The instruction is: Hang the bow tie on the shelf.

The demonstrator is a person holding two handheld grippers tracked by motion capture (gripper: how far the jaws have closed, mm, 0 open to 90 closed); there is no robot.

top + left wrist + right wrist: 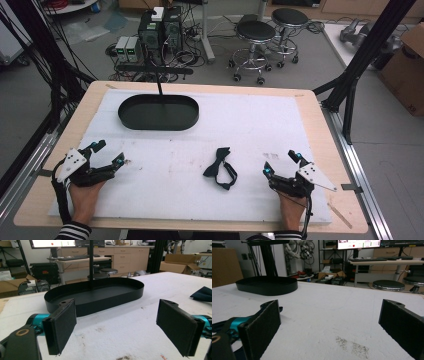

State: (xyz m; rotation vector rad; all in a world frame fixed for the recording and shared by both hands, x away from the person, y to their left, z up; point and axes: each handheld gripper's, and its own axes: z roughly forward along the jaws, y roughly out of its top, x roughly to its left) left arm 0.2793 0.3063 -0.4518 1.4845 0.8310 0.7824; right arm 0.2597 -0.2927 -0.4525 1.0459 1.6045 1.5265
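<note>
A wooden desk (320, 150) carries a white mat (250, 130) that covers nearly all of its top. On the mat, near the desk's front edge and a little right of the middle, lies a dark bow tie (220, 168) with its strap curled beside it; it is the thing nearest the hands and nothing touches it. In the left gripper view a corner of it (203, 294) shows at the right edge.

The left gripper (106, 154) rests at the front left corner of the desk, held by the person's left hand (86, 197), whose striped sleeve comes in over the front edge. Its tongs stand wide apart with only bare mat between the black pads (63, 325). The right gripper (281, 163) rests at the front right corner in the right hand (291, 207), just to the right of the bow tie and apart from it. Its tongs are wide too, with nothing between the pads (263, 328) except a grey smudge on the mat.

A black oval tray (158, 122) sits toward the desk's back edge, left of the middle, well apart from the bow tie and both grippers. A thin black pole (159, 82) rises behind it. The same tray (110, 302) lies straight ahead of the left gripper and off to the left in the right gripper view (267, 286).
</note>
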